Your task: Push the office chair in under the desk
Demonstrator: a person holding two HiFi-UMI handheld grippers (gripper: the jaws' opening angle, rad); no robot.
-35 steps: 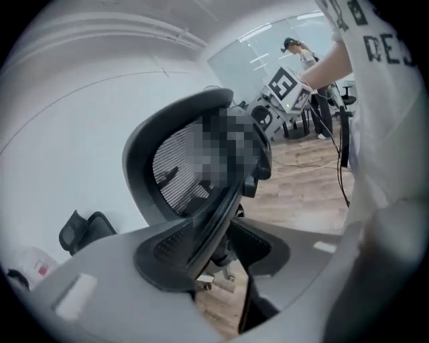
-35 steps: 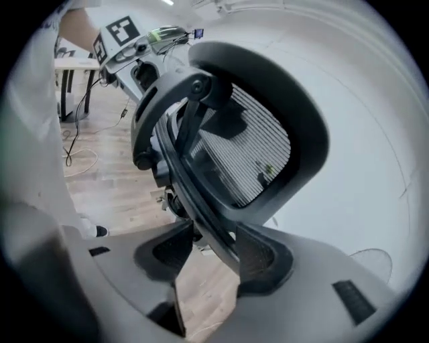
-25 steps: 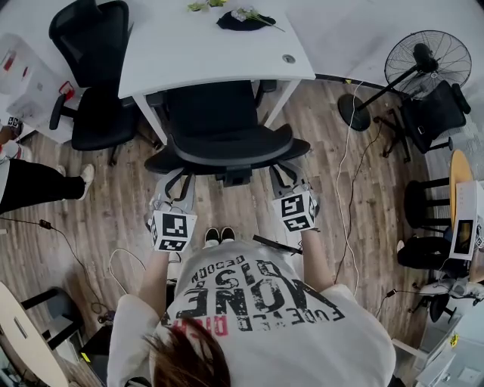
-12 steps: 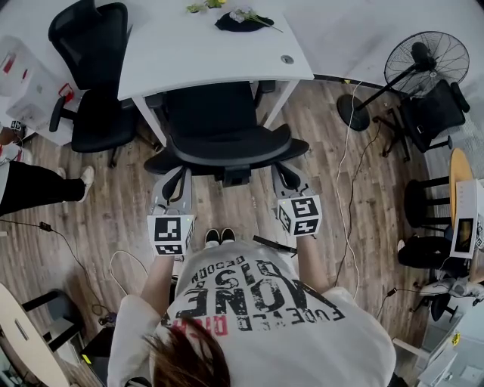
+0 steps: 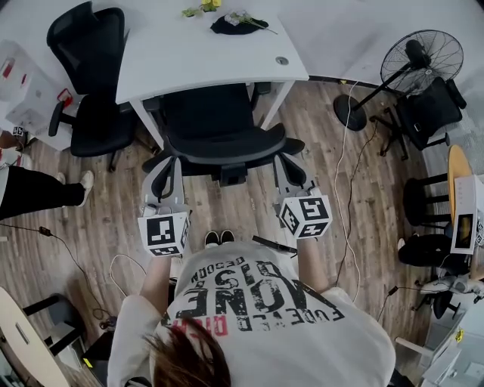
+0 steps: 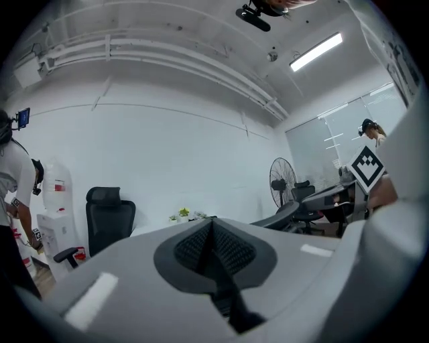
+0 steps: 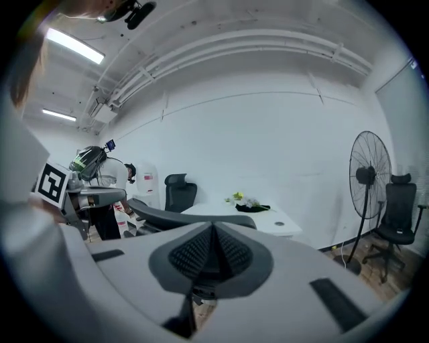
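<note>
1. The person's shoes (image 5: 219,237) are standing on the wooden floor (image 5: 242,204), and a dark bar (image 5: 276,244) is lying just to their right.
2. The left gripper (image 5: 170,165) and the right gripper (image 5: 282,163) are pointing forward on either side. Both claws are sitting closed, pads pressed together with nothing between them.
3. The office chair (image 5: 219,125) is standing directly ahead with its curved backrest toward the person and its seat reaching partly under the desk (image 5: 204,57). The gripper tips are lying close to the backrest's two ends, but whether they are touching it cannot be told.
4. The chair is sitting between the desk's left leg (image 5: 144,121) and right leg (image 5: 277,102). Its armrests (image 5: 296,145) are spreading outward near both legs, leaving narrow room at the sides.
5. A second black chair (image 5: 94,75) is crowding the desk's left edge, and a bystander's leg (image 5: 38,187) is stretching across the floor farther left.
6. To the right, bare floor is opening up as far as a standing fan (image 5: 422,54) and another dark chair (image 5: 431,112), both well apart from the desk.
7. Small plants (image 5: 204,7) and a dark cloth (image 5: 234,23) are resting at the desk's far edge.
</note>
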